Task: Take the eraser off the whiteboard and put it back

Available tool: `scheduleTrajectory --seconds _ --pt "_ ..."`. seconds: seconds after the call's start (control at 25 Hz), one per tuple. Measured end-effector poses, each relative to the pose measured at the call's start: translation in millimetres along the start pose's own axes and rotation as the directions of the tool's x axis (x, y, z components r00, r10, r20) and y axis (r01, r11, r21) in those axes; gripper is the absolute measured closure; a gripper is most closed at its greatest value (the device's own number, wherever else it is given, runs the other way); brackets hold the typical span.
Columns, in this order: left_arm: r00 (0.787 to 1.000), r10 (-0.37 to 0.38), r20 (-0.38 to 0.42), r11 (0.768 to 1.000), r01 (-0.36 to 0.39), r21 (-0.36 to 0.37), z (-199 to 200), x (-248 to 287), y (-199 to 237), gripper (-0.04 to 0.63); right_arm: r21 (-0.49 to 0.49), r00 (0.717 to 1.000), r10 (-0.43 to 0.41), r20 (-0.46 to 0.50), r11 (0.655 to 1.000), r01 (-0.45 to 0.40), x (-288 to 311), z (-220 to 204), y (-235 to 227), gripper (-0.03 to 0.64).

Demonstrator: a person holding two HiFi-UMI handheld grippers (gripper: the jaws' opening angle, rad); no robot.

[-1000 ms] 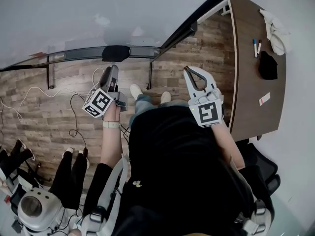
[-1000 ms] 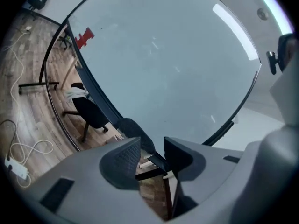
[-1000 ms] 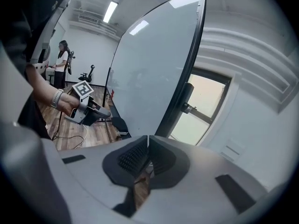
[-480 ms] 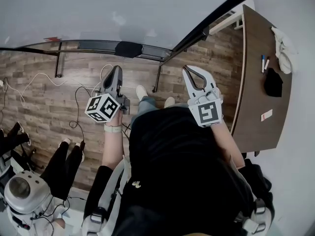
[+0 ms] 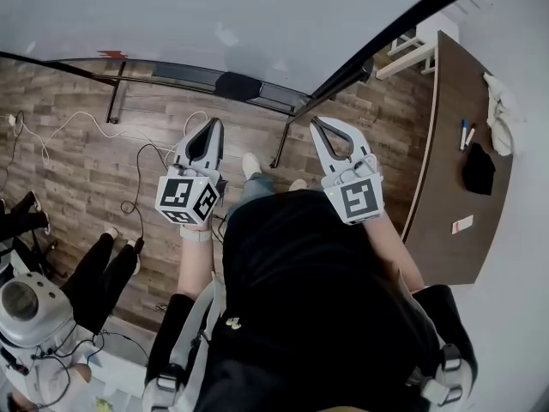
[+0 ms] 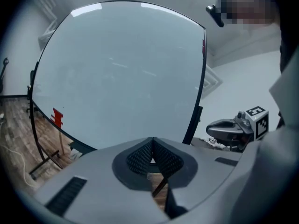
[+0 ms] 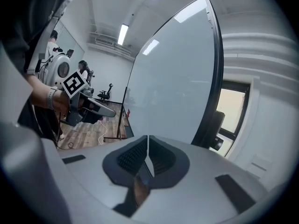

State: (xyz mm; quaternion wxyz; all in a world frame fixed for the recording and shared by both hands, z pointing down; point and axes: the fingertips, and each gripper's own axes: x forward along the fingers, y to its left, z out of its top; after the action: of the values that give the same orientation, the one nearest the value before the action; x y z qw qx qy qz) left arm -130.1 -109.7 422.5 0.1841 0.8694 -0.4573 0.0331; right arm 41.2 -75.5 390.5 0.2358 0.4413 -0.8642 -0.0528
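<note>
The left gripper (image 5: 214, 125) has risen toward the whiteboard (image 5: 257, 15), and its jaws are now together on nothing. The right gripper (image 5: 316, 123) has its jaws together too. The eraser (image 5: 238, 86) is still untaken on the whiteboard's ledge.

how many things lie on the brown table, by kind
markers: 2
white cloth: 1
black item: 1
small white card: 1
total on the table: 5
</note>
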Motion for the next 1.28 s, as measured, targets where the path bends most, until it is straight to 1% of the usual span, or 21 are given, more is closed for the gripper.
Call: scheduleTrajectory --seconds 0.12,0.28,0.48,0.6,0.92,1.04,1.2,1.28 --pt "1.0 0.01 0.011 0.997 -0.01 0.072 14.0 -5.2 -9.2 0.588 -0.007 0.999 0.031 0.025 0.999 -0.031 2.5 9.7 3.6 0.594" --pt "1.0 0.024 0.02 0.986 -0.027 0.162 28.6 -13.1 -23.4 0.588 -0.02 0.996 0.067 0.063 0.998 -0.066 2.4 23.7 8.2 0.594" --pt "0.999 0.042 0.03 0.974 -0.048 0.221 40.8 -22.2 -35.8 0.588 -0.013 0.989 0.108 0.104 0.994 -0.107 2.7 39.1 13.2 0.594" --pt "0.997 0.078 0.018 0.96 -0.08 0.268 45.2 -26.6 -39.2 0.588 -0.009 0.982 0.139 0.129 0.99 -0.139 2.7 49.2 16.9 0.594" --pt "0.993 0.104 0.062 0.937 -0.119 0.33 58.3 -33.0 -49.0 0.588 -0.018 0.964 0.191 0.183 0.981 -0.191 3.4 68.0 23.3 0.594" --pt "0.991 0.117 0.062 0.939 -0.131 0.318 58.6 -34.9 -49.1 0.587 -0.02 0.959 0.205 0.195 0.978 -0.205 3.7 71.2 24.2 0.594" --pt "0.984 0.152 0.089 0.938 -0.172 0.301 58.9 -39.3 -42.5 0.588 -0.023 0.95 0.242 0.197 0.97 -0.243 4.1 71.2 28.1 0.594" --pt "0.983 0.161 0.092 0.941 -0.181 0.287 59.1 -40.4 -40.1 0.588 -0.025 0.947 0.254 0.199 0.967 -0.254 4.5 71.3 29.0 0.595"
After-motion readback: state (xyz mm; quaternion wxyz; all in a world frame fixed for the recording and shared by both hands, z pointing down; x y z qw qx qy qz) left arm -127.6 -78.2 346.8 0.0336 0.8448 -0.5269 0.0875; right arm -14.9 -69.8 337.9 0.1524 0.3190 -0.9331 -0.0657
